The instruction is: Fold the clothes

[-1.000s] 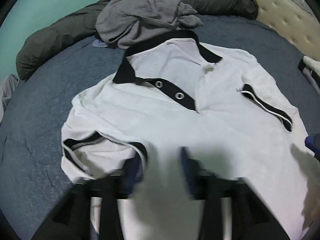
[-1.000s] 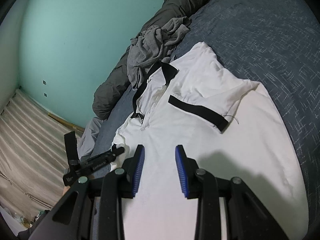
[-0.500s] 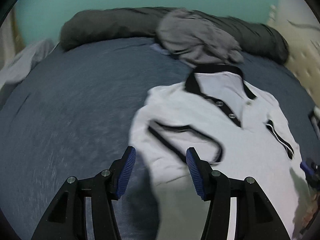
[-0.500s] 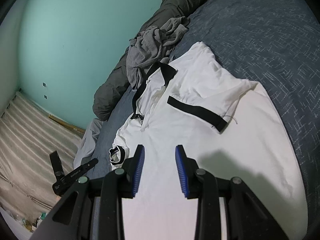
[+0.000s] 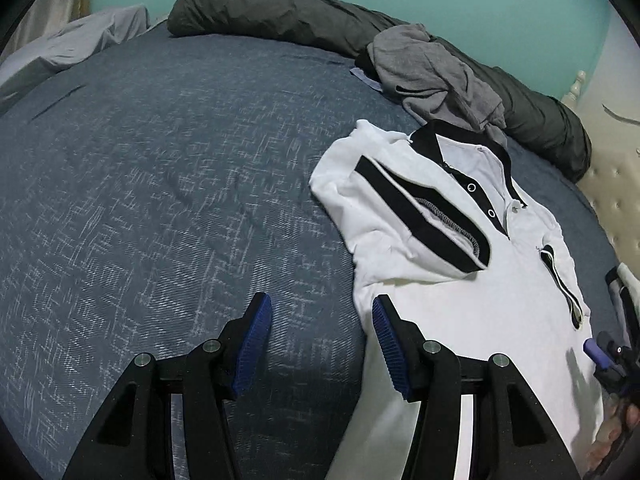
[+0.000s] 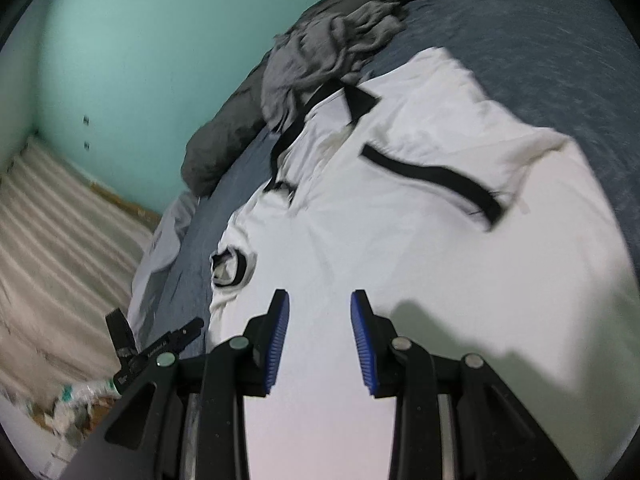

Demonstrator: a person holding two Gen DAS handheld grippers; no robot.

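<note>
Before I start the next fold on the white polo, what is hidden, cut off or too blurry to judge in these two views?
- White polo hem: cut off by the bottom edge and hidden by the open left gripper in the left wrist view.
- Same hem in the right wrist view: covered by the open right gripper.
- Grey garment: motion-blurred in the right wrist view, shape unclear.
- Floor items lower left, same view: blurred, unidentifiable.
</note>
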